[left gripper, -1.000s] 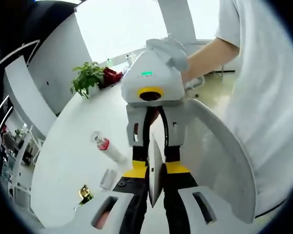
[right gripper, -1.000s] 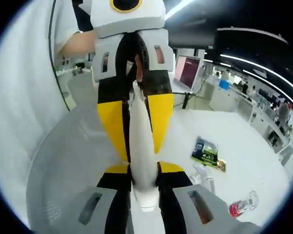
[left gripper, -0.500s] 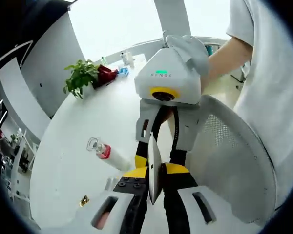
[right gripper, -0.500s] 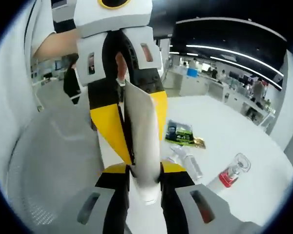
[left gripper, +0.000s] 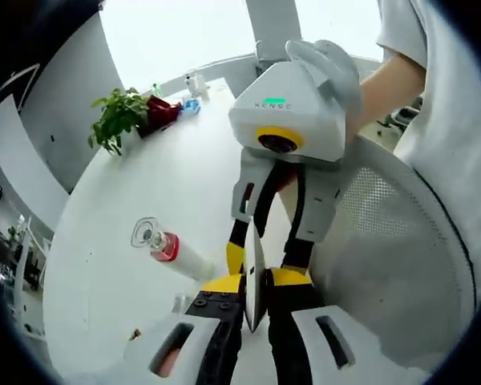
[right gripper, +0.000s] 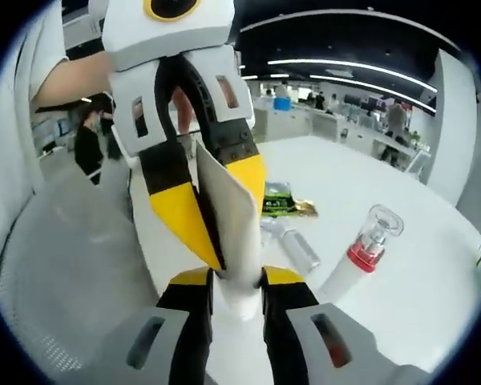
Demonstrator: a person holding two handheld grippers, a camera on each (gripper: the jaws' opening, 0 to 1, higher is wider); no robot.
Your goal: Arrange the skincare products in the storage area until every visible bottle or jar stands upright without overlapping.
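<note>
Two grippers pinch one flat white tube (right gripper: 228, 216) between them, the left gripper (left gripper: 253, 281) and right gripper (right gripper: 234, 282) both closed on its ends above the white basket (left gripper: 393, 249). Better to release one end before standing it upright. Since a second ago, the tube shows more face, and the pump bottle (right gripper: 357, 257) on the tabletop (left gripper: 144, 192) appears nearer.

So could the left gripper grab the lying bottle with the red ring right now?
Probably not yet. The left gripper is shut on the white flat tube, which the right gripper clamps too. The white bottle with the red ring lies unobstructed on the white table.
</note>
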